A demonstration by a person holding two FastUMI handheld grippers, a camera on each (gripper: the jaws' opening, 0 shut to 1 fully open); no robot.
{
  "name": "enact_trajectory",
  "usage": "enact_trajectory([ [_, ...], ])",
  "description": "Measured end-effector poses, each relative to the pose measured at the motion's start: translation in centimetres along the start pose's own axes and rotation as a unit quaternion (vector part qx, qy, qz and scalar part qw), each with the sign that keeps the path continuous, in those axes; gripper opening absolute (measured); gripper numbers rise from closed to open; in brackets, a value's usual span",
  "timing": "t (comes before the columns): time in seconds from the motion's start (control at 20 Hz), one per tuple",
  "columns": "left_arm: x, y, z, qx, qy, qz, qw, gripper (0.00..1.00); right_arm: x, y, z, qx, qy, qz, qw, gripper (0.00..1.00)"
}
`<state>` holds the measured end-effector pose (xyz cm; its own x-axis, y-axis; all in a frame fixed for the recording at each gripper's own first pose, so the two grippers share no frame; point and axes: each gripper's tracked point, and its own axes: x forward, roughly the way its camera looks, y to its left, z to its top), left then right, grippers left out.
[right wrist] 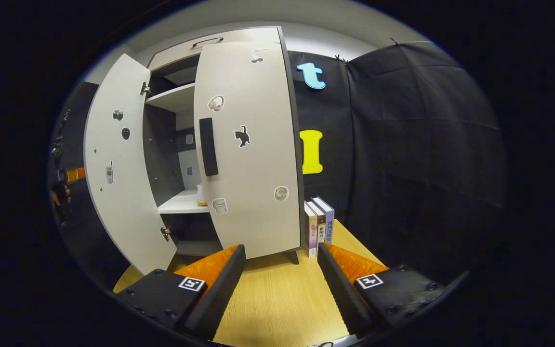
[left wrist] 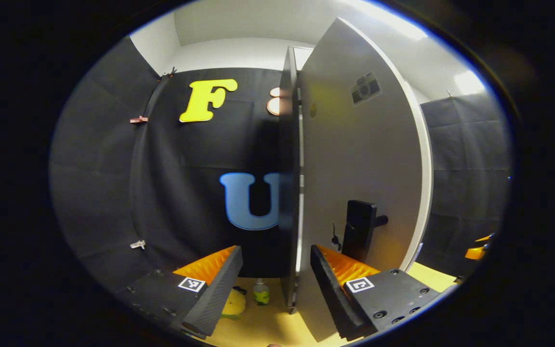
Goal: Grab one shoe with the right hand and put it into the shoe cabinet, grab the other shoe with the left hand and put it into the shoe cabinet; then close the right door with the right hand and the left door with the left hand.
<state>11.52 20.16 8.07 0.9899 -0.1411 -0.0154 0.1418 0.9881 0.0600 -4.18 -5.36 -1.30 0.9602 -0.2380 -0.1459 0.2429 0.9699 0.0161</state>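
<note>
In the left gripper view, a pale yellow wooden table top is seen at the bottom, with black cloth walls behind it and a white wall and ceiling above. The left gripper is held with its fingers spread apart and nothing is pressed between them. The edge of the open left door stands directly ahead, between the fingers but beyond their tips; its grey face runs away to the right and a black handle is mounted on it low down. A small camera sticker is seen near the top of the door. A small green-labelled bottle and a yellow object beside it lie on the table near the door's lower edge; what the yellow object is cannot be made out. An orange shape at the far right edge is cut off.

In the right gripper view, the same wooden surface is seen under the right gripper, whose fingers are likewise apart and empty. The shoe cabinet stands on the table, well ahead of the gripper. Its right door is shown closed or nearly so, stickers and a black handle on it, while the left door is swung wide open. White shelves are visible in the gap, and a yellowish item rests on the middle shelf, mostly hidden by the right door; whether it is a shoe cannot be told. Three books stand upright just beside the cabinet's right foot.
</note>
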Motion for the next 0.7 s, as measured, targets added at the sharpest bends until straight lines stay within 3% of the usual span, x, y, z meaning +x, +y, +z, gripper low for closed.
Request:
enact_trajectory([
  [0.05,0.0,-0.8,0.0,0.002,0.001,0.003,1.000,0.86,0.1,-0.4,0.2,0.005,-0.002,0.002,1.000,0.98],
  [0.1,0.0,-1.5,-0.1,0.001,0.002,0.008,1.000,0.90,0.3,-0.7,0.3,0.009,-0.002,0.004,1.000,0.97],
  [0.3,0.4,-4.7,-0.1,-0.003,0.009,0.034,0.999,0.87,0.9,-2.9,0.6,0.012,-0.003,0.011,1.000,0.98],
  [0.35,0.5,-5.7,0.0,-0.001,0.010,0.037,0.999,0.90,0.9,-3.6,0.8,0.011,-0.002,0.014,1.000,0.98],
  [0.7,1.3,-16.1,-1.5,-0.014,0.021,0.020,0.999,0.94,1.9,-7.9,1.6,0.016,-0.003,0.041,0.999,0.98],
])
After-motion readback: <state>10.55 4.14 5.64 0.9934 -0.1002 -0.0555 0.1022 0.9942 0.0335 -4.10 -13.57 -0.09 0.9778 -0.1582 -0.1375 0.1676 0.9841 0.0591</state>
